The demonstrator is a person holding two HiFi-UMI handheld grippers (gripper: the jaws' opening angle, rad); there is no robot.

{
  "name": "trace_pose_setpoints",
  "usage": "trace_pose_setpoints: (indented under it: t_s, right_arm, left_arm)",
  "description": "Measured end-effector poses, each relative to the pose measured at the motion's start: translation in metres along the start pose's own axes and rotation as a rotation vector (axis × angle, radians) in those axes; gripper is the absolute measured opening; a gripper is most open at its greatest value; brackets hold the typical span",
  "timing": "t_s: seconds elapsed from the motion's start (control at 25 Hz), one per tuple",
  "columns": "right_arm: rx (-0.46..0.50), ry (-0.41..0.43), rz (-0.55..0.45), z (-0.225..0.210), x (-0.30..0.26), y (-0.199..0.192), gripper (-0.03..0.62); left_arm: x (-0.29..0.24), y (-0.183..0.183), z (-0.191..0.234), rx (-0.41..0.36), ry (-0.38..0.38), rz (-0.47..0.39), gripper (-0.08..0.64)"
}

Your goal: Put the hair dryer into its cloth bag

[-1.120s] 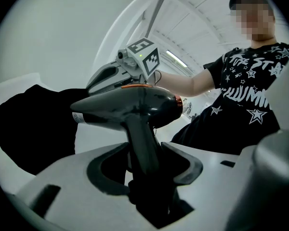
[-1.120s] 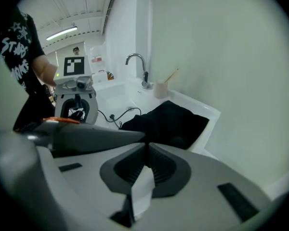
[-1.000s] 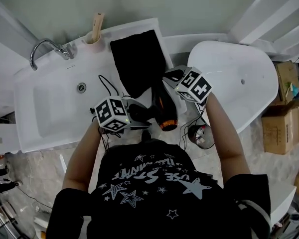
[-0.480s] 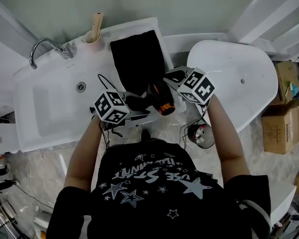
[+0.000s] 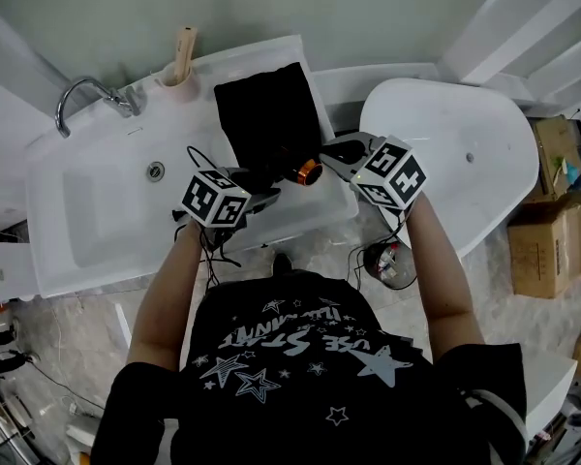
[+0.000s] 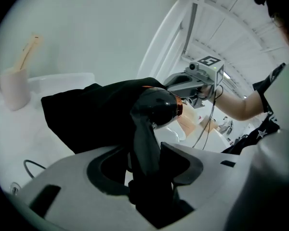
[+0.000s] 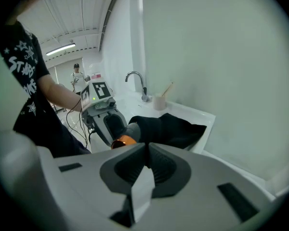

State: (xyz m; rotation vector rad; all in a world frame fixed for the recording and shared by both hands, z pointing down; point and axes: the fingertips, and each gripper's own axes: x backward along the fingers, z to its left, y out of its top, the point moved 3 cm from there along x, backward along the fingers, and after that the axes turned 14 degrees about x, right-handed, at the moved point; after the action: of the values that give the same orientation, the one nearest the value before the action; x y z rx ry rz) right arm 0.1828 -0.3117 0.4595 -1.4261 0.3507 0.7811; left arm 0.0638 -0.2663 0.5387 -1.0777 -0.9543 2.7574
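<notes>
Hair dryer [image 6: 156, 107] handle clamped in left gripper [image 6: 145, 153], cloth bag [image 7: 171, 129] edge pinched by right gripper [image 7: 145, 146]

It was a bathroom set, built inside a large hall. A white washbasin [image 5: 87, 211] with a chrome tap [image 5: 121, 102] and a cup [image 5: 172, 76] stood at 10 o'clock, and a white oval tub [image 5: 465, 153] at 2 o'clock. Cardboard boxes [image 5: 550, 229] at 3 o'clock and a high ceiling with strip lights [image 7: 60, 48] showed the hall.
</notes>
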Motion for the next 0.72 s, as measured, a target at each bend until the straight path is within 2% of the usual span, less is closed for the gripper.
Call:
trace_pose_setpoints:
  t_s: [0.24, 0.48, 0.72]
  right_arm:
    - [0.001, -0.019, -0.019, -0.003, 0.007, 0.004, 0.026]
    - [-0.007, -0.022, -0.036, 0.005, -0.001, 0.002, 0.026]
    - [0.034, -0.032, -0.016, 0.016, -0.007, -0.002, 0.026]
  left_arm:
    - [-0.002, 0.011, 0.02, 0.104, 0.115, -0.065, 0.215]
    - [-0.011, 0.018, 0.034, 0.184, 0.193, -0.098, 0.213]
    - [-0.021, 0.025, 0.042, 0.251, 0.265, -0.133, 0.213]
